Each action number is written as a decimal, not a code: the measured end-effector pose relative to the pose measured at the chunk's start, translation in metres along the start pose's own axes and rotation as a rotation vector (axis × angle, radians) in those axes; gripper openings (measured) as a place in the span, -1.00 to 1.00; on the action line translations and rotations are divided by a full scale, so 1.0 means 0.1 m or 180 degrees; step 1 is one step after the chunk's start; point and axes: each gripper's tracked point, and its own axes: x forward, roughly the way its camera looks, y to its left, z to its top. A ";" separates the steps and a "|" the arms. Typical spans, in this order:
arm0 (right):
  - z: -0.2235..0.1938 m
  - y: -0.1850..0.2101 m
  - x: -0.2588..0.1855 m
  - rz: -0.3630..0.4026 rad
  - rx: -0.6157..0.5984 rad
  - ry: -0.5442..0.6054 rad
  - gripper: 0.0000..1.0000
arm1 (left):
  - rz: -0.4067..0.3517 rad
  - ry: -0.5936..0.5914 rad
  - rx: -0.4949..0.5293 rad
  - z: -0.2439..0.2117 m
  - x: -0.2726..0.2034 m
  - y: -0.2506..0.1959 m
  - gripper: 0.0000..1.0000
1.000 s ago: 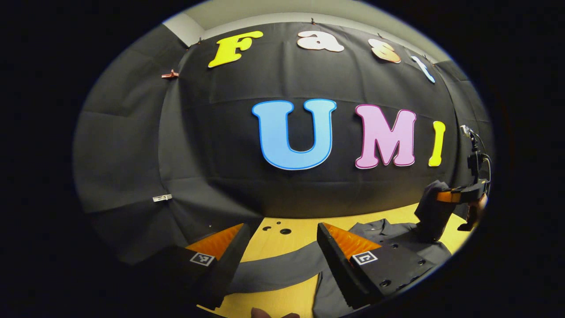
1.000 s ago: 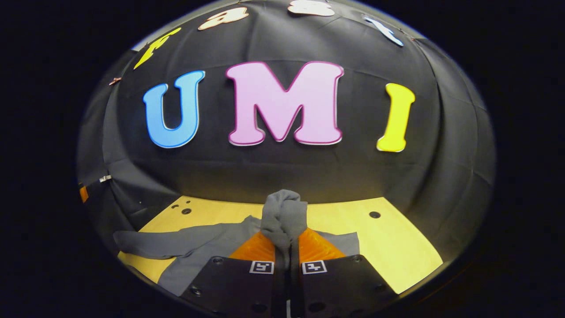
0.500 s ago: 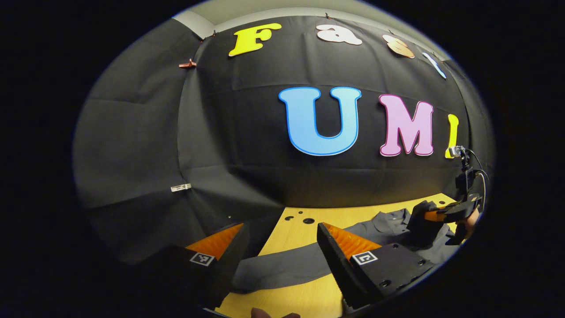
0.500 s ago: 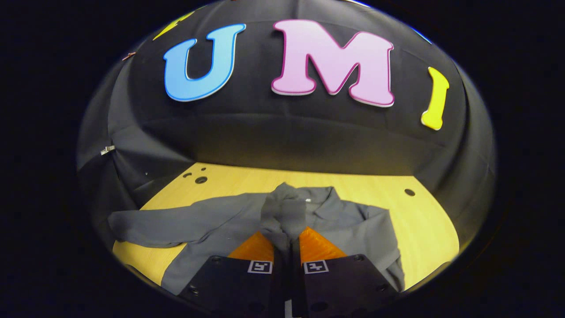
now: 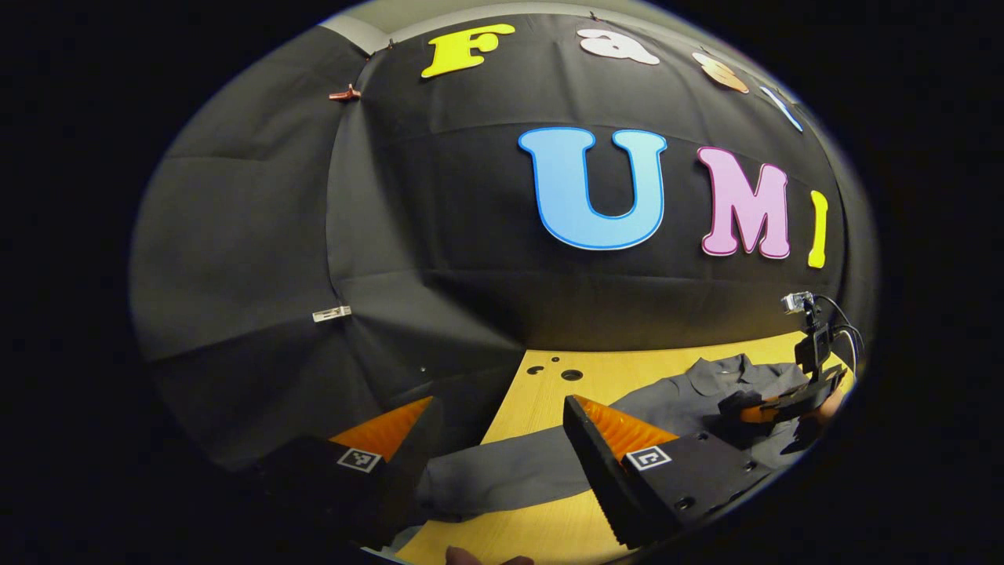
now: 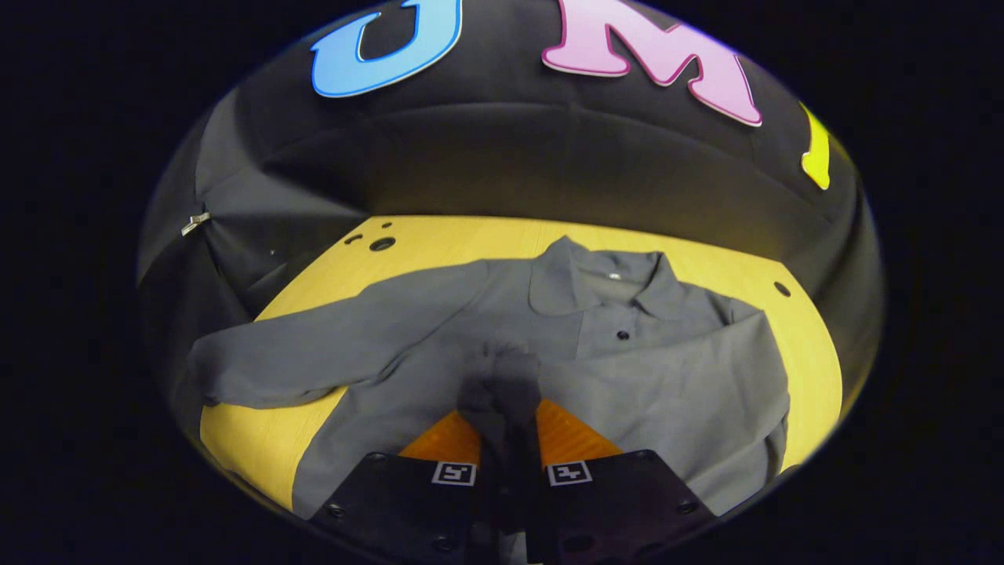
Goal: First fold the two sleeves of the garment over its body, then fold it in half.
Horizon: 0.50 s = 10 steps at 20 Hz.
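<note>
Right gripper view: the right gripper (image 6: 508,420) clamps the right sleeve (image 6: 502,377) over the shirt (image 6: 627,369) body on the table (image 6: 439,235). Left gripper (image 5: 498,439) gapes wide beside the left sleeve (image 5: 510,471). Early release risks bunching.

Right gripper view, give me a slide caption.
Right hand-held gripper shut on sleeve cuff over the grey shirt on the yellow table.

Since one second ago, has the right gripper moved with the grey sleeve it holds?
Yes. The right gripper, shut on the grey sleeve cuff, came down toward the yellow wooden table and over the grey shirt's body.
</note>
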 end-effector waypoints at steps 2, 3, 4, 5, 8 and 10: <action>-0.10 0.13 0.03 0.0134 0.0001 0.0109 -0.45 | 0.0036 0.0070 0.0010 -0.12 0.04 0.05 0.94; -0.14 0.18 0.03 0.0198 -0.0004 0.0138 -0.29 | 0.0041 0.0112 0.0000 -0.19 0.05 0.07 0.97; -0.17 0.24 -0.01 0.0264 -0.0003 0.0178 -0.17 | 0.0054 0.0141 -0.0004 -0.24 0.06 0.10 0.94; -0.21 0.32 -0.04 0.0367 0.0018 0.0226 0.08 | 0.0070 0.0160 0.0013 -0.30 0.06 0.12 0.94; -0.25 0.63 -0.18 0.0788 0.0154 0.0270 0.59 | 0.0084 0.0188 0.0108 -0.45 0.09 0.18 0.95; -0.18 0.88 -0.39 0.1168 0.0324 0.0188 0.60 | 0.0093 0.0271 0.0162 -0.61 0.12 0.22 0.95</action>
